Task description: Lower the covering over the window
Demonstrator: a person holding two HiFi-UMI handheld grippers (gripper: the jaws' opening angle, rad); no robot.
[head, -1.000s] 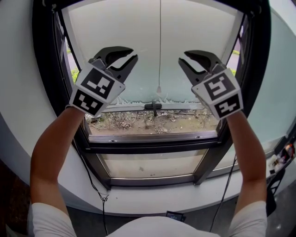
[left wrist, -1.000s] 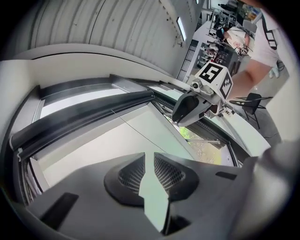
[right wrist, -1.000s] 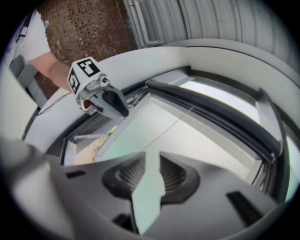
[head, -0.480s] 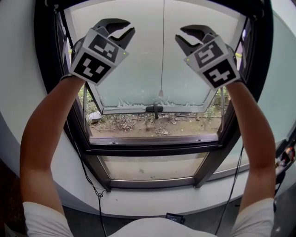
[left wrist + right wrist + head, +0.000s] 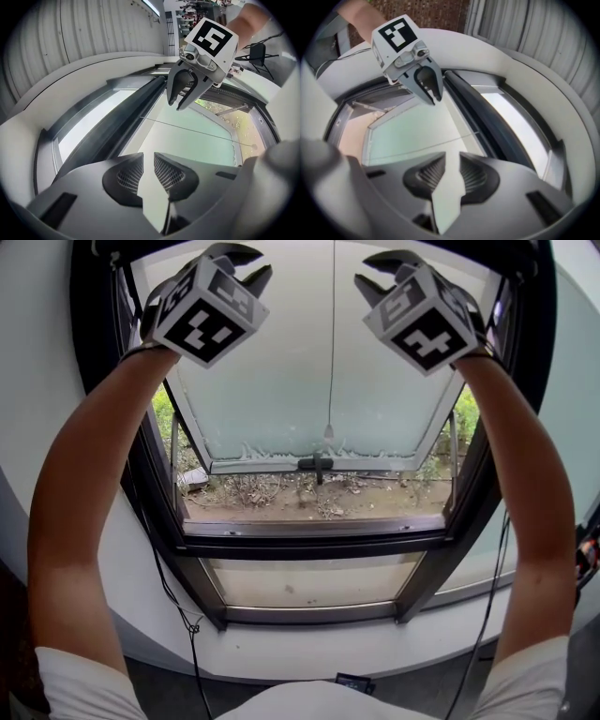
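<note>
**Left gripper** (image 5: pixel 247 264): I have it up at the window's top left corner, well above where it sat a second back, level with mid-pane. Its marker cube has rolled over too. The jaws stand part-way apart, same gap as before, with nothing between them but pale glass.

**Right gripper** (image 5: pixel 375 270): mirror of the left, risen to the top right corner. Its jaws are part-way apart and pinch nothing.

**Covering**: none of it shows over the glass. I judge it stowed in the dark head rail (image 5: pixel 136 112) that both grippers now point toward. Nothing is lowered yet.

**Pull cord** (image 5: pixel 332 352): hangs straight down the middle, between the two grippers and touched by neither. Its weight (image 5: pixel 328 431) sits just above the sash handle (image 5: pixel 317 463). Unchanged.

**Reading**: I take the lift as a reach for the covering's bottom edge at the head rail, not for the cord. The task is barely begun.

**Edges**: the black window frame (image 5: pixel 309 544) runs close outside each gripper, and the head rail lies just ahead of the tips. The frosted sash (image 5: pixel 281 381) tilts outward, so there is depth behind the cord.

**Room**: open between the grippers and down the whole pane for a downward pull, with little to spare sideways or upward. A cable (image 5: pixel 192 626) hangs at the lower left, well clear.
</note>
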